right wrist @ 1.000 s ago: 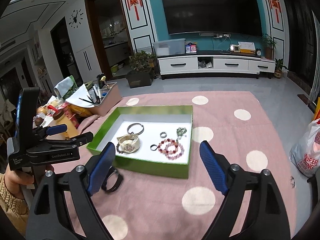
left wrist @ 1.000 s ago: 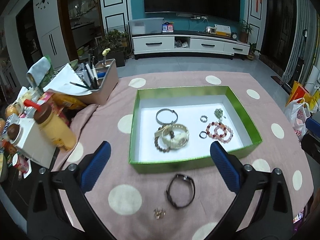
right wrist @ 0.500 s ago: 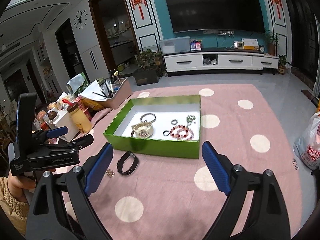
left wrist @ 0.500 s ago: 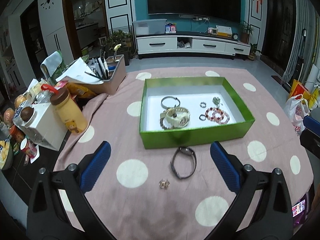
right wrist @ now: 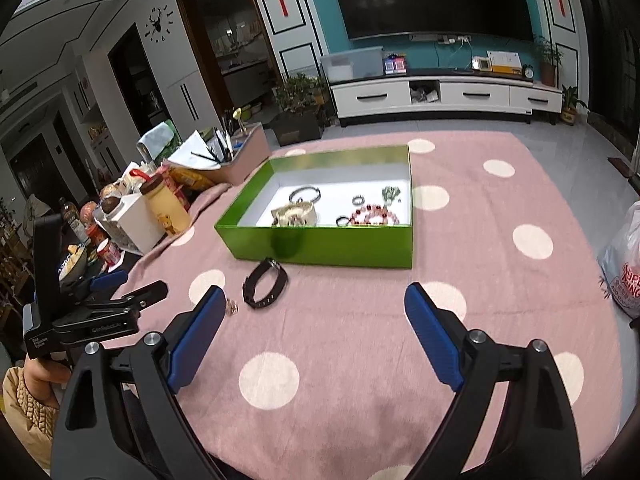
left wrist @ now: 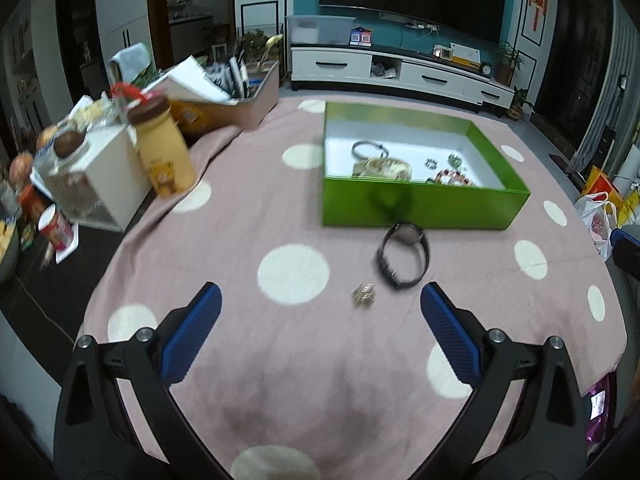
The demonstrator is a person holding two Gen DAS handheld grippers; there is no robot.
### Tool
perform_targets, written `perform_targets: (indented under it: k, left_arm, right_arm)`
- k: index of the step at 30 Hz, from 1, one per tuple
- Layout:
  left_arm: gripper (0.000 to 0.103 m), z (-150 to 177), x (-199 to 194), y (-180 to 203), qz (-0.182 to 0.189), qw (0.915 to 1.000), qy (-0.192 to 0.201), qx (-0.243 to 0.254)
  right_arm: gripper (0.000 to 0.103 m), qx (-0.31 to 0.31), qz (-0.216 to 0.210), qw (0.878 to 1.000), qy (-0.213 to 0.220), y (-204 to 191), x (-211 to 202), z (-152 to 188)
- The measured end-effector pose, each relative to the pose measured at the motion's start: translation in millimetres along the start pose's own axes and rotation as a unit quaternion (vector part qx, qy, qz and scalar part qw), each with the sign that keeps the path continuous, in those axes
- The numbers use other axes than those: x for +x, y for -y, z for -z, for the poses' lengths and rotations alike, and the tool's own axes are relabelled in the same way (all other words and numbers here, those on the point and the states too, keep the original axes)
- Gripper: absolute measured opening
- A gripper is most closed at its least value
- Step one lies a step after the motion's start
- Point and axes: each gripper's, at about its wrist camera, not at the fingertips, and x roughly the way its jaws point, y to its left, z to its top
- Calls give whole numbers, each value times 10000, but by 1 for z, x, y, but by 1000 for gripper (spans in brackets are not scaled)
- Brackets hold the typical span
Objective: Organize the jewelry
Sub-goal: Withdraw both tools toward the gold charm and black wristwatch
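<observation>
A black watch point(left wrist: 403, 256) lies on the pink dotted cloth of the surface point(left wrist: 248, 216), just in front of the near wall of the green box point(left wrist: 424, 204) and apart from it. A small gold piece, perhaps a ring point(left wrist: 364, 294), sits just beside the watch on the near left. Inside the box, on its white floor, lie a metal bangle point(right wrist: 305, 193), a pale watch point(right wrist: 296, 214), a red bead bracelet point(right wrist: 372, 214) and a few small rings. The left claw point(left wrist: 320, 332) hangs above the cloth short of the ring, its blue pads spread wide with nothing between them. The right claw point(right wrist: 312, 340) is likewise spread and empty, further right over the cloth. A yellow bottle point(left wrist: 164, 152) and clutter crowd the far left edge.
</observation>
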Motion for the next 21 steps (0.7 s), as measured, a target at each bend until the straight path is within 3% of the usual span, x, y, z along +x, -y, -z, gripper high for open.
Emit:
perform_targets:
  k: [8, 21]
  left_arm:
    - [101, 31, 20, -12, 171, 9995, -249, -109]
    - [101, 34, 59, 5, 268, 9987, -401, 145]
  right_arm:
    - [91, 182, -146, 9988, -440, 4, 29, 21]
    - [91, 152, -441, 9938, -1010, -9, 84, 32]
